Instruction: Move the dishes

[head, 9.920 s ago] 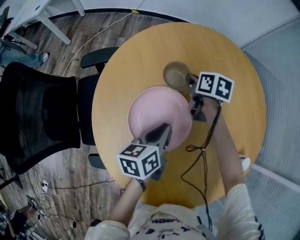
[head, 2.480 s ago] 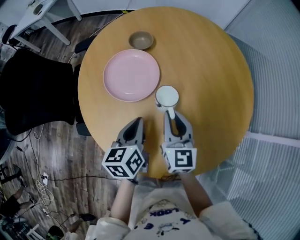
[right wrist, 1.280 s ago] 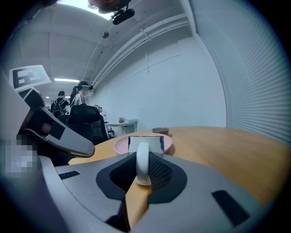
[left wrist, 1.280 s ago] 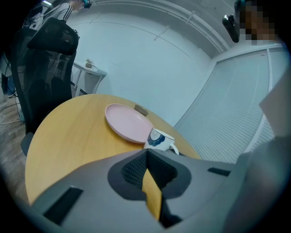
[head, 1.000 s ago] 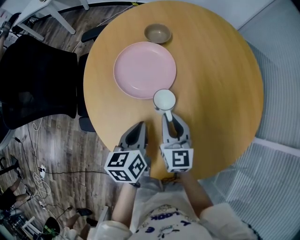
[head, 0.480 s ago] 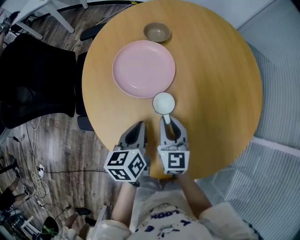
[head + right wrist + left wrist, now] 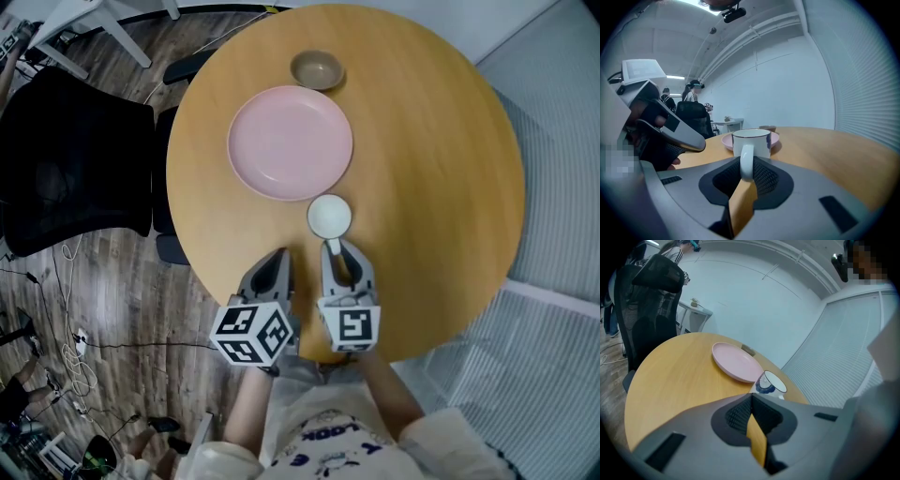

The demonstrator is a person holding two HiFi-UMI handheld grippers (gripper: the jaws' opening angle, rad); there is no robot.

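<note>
Your right tongs (image 7: 335, 247) still pinch the white mug (image 7: 329, 217) by its handle. It has barely shifted and stands just beside the pink plate (image 7: 291, 141) on the desk (image 7: 441, 169). Your left tongs (image 7: 276, 258) stay pressed together, empty. Letting go looks next.

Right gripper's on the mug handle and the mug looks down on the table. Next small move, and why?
Probably open the right gripper a little and draw it straight back. Its jaws are closed on the handle of the mug, which seems to stand upright on the table close beside the pink plate. Whether it is fully set down is hard to tell, so release gently.
</note>
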